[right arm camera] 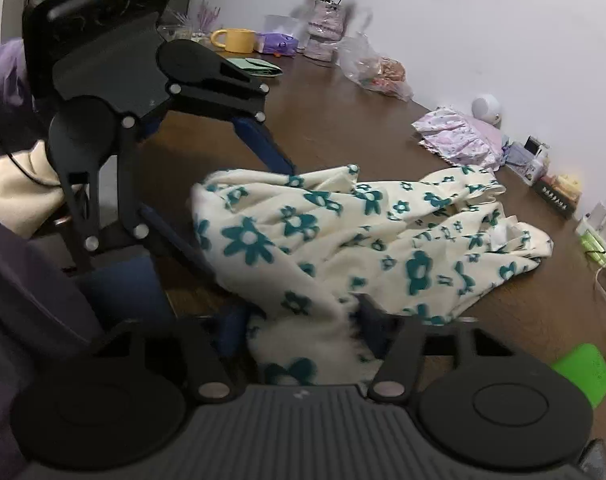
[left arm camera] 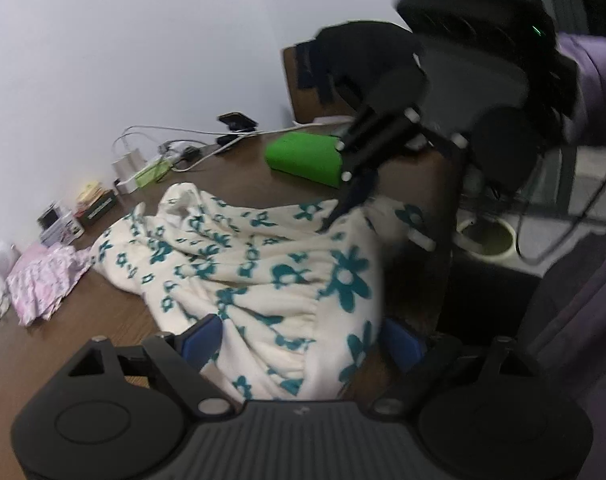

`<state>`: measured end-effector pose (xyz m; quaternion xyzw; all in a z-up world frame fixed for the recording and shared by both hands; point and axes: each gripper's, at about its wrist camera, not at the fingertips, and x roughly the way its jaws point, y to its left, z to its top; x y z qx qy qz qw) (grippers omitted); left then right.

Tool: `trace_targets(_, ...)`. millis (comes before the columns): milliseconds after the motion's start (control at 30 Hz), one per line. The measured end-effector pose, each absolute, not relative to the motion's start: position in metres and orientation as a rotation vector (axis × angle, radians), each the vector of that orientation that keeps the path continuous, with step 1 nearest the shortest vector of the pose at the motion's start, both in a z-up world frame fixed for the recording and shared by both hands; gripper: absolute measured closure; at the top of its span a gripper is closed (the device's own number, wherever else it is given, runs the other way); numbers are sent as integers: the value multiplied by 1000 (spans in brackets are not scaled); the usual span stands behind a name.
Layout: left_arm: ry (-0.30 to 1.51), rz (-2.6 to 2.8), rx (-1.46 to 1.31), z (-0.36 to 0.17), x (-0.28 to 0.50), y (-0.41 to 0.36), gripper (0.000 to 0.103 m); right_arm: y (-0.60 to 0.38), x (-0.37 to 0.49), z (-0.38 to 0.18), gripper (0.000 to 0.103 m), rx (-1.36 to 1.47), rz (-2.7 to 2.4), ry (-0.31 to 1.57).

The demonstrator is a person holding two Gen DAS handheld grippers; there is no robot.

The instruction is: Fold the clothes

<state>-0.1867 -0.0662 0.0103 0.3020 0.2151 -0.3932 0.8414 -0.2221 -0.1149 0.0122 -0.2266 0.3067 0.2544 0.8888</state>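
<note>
Cream garment with teal flowers (left arm camera: 263, 264) lies crumpled on brown worktop (left arm camera: 83, 320), near edge hanging off the front. Left tongs (left arm camera: 303, 344) closed down on a bunched fold of the garment, blue pads pressing cloth from both sides. Right tongs (right arm camera: 307, 332) likewise clamped on the cloth edge near the worktop front; in left view their tips bite the fabric. Both grips just beside each other along the same edge. Green block (left arm camera: 307, 158) behind garment, pink patterned cloth (right arm camera: 459, 136) further off near wall, yellow mug (right arm camera: 235, 40) at far end
</note>
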Motion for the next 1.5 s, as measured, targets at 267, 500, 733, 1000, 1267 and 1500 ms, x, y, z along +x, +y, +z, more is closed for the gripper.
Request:
trace_targets(267, 324, -800, 718, 0, -211, -81, 16, -142, -235, 32, 83, -356, 649, 623)
trace_targets(500, 345, -935, 746, 3, -214, -81, 61, -164, -238, 42, 85, -248, 735, 660)
trace_targets(733, 584, -1096, 550, 27, -172, -66, 75, -126, -277, 22, 58, -594, 584, 464)
trace_targets(1000, 744, -1235, 462, 32, -155, -53, 76, -128, -287, 3, 38, -681, 532, 362)
trace_targets(1267, 446, -952, 726, 32, -220, -50, 30, -137, -263, 14, 72, -550, 627, 499)
trace_targets(1500, 280, -722, 769, 4, -255, -50, 27, -149, -251, 24, 73, -399, 684, 581)
